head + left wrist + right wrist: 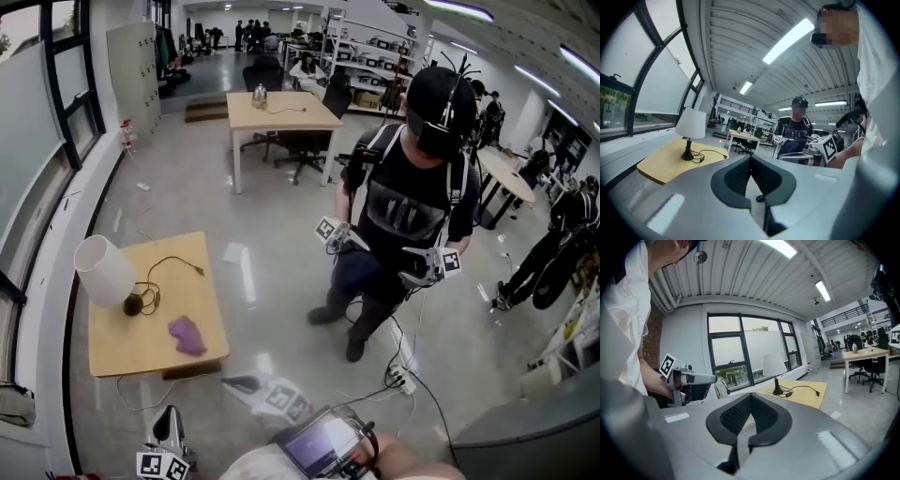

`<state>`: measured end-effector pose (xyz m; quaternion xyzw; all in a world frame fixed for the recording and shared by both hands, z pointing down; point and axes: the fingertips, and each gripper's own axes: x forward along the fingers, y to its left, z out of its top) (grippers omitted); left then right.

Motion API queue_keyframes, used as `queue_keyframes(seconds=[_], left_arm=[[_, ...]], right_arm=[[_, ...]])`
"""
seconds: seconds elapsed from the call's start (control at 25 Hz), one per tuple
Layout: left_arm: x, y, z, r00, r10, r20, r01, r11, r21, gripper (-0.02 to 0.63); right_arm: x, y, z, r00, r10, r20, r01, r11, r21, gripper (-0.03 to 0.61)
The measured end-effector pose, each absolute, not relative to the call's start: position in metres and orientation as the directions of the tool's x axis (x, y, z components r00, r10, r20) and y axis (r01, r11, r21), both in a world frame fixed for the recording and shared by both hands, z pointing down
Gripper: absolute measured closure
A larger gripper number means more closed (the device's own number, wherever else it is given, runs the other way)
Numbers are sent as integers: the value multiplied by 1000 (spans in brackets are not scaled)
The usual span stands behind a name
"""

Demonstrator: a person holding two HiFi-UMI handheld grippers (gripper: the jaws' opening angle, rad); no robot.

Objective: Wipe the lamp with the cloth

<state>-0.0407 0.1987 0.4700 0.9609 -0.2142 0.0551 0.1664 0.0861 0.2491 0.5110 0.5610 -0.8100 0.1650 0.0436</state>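
**Both claws closed and empty, short of the counter, with the cloth ahead**

The left claw [750, 159] has its dark ribbed pads pressed together at the tips, with nothing between them. The right claw [750, 397] looks the same in its own view, closed and empty. In the head view both sit at the bottom of the picture, the left claw [169, 420] low at the left and the right claw [234, 382] a little higher and further right. Both tips point up and away toward a low wooden counter [122, 352]. Neither claw touches the counter or anything on it.

The cloth [187, 335] is the first thing beyond the claws, and it lies on the near right part of the counter. It is a small crumpled purple heap, slightly longer than wide, and its long line runs from far-left to near-right in the head view. It lies up and left of the right claw's tip and up and slightly right of the left claw's tip. The right claw looks somewhat nearer, though this is a judgement from one picture. Neither gripper view shows the cloth.

The lamp [105, 272] stands further off on the far left part of the counter, toward the window, well apart from the cloth. It has a plain white shade, a thin dark stem and a small round dark base. Its thin black cord [173, 265] loops loosely across the counter top. In the left gripper view the lamp [691, 124] stands upright, up and left of the closed tips. In the right gripper view the lamp [774, 367] is just right of centre.
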Motion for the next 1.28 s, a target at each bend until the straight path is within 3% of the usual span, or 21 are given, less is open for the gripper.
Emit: queue_keyframes(seconds=[0.52,0.88,1.28], left_arm=[[24,136,468,870,-464,165,-492,-834,248,614],[40,95,469,813,-542,213,-581,-776,245,614],[34,60,493,823,-512,245,-566,-775,280,614]], right_arm=[[149,186,520,-427,-870,247,-899,381,-214,565],[167,134,555,-493,-803,336,-869,437,-230,565],[165,98,595,-473,-765,437,-880,438,-186,564]])
